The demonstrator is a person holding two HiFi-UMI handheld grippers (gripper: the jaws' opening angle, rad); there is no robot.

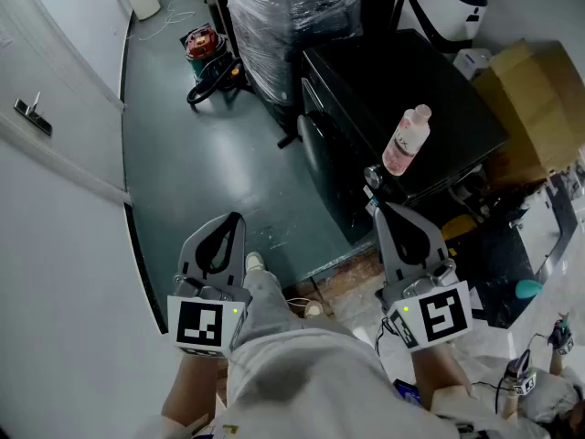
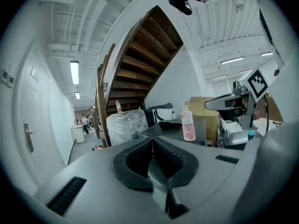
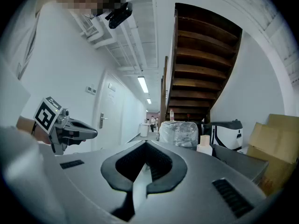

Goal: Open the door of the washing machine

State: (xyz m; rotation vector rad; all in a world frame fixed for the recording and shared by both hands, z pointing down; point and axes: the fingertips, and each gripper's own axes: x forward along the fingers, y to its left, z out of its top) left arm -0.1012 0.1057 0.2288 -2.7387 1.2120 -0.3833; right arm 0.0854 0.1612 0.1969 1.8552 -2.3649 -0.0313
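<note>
Dark green floor [image 1: 210, 154] across the middle of the head view, bounded at the left by a white wall [image 1: 55, 245]. Overhead in both gripper views, the brown underside of a wooden staircase [image 2: 140, 59].

Right of centre in the head view, a black washing machine [image 1: 439, 108], seen from above, its front turned toward the open floor. On that front, a dark rounded door [image 1: 313, 158], lying flush against the machine as far as can be made out. Behind the machine, a tall plastic-wrapped bundle [image 1: 283, 16]. Off its right side, a brown cardboard box [image 1: 539, 108].

Low in the head view, either side of the person's light trousers [image 1: 274, 337], two grey grippers with marker cubes. Left gripper [image 1: 235, 218] over the floor, well apart from the washing machine, ribbed pads pressed together with nothing between them, as seen from its own camera [image 2: 152, 141]. Right gripper [image 1: 381, 208] with its tip just below the machine's near corner in the head view; touching or not, impossible to tell from there. Jaws likewise closed on nothing in the right gripper view [image 3: 145, 146], with the machine's top lying off to the right of the tip.

Farther back on the floor, beside the wrapped bundle, a red vacuum cleaner [image 1: 203, 46]. Upright on the washing machine's top near its front edge, a pink bottle [image 1: 407, 140] with a clear cap. On the left wall, a small metal door handle [image 1: 32, 112].
</note>
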